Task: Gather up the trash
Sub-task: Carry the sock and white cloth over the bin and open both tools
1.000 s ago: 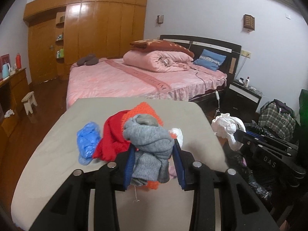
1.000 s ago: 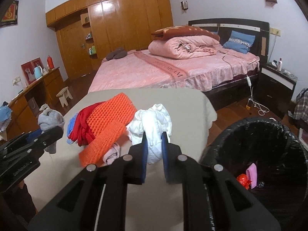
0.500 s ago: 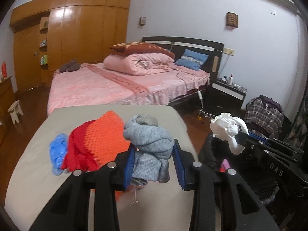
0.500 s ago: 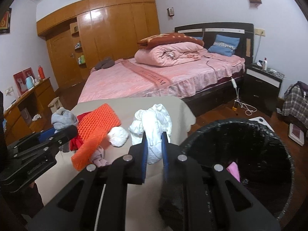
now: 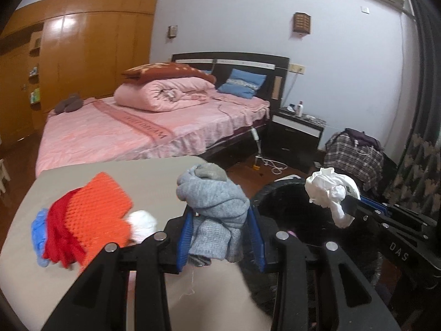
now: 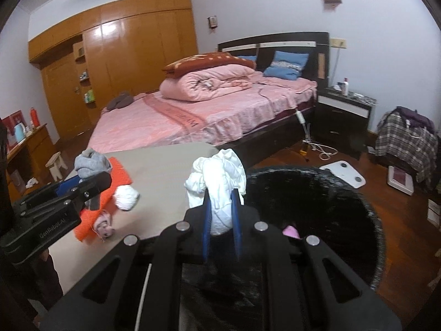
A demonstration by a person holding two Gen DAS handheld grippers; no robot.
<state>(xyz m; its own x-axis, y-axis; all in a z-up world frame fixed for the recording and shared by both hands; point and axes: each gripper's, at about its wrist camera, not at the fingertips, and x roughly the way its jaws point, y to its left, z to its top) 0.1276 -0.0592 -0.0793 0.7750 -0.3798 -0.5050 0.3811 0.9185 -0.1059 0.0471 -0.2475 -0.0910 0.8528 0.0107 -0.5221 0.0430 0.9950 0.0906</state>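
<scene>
My left gripper (image 5: 220,220) is shut on a grey knitted cloth (image 5: 212,201), held above the beige table's right edge next to the black bin (image 5: 278,201). My right gripper (image 6: 220,195) is shut on a crumpled white cloth (image 6: 217,176), held over the near left rim of the bin (image 6: 317,201). The white cloth also shows in the left wrist view (image 5: 330,190). An orange mesh cloth (image 5: 96,209), a red cloth (image 5: 58,229), a blue glove (image 5: 37,229) and a white wad (image 5: 142,223) lie on the table (image 5: 132,171).
A small pink item (image 6: 103,223) lies by the orange cloth. Pink trash (image 6: 290,230) lies inside the bin. Behind stand a pink bed (image 6: 193,121), a black nightstand (image 6: 344,113), a plaid bag (image 6: 405,138) and a white scale (image 6: 344,173) on the wooden floor.
Both grippers have swung right with their cloths. The bin has come in under the right gripper and close beside the left one. The pile on the table has slid left in view.
</scene>
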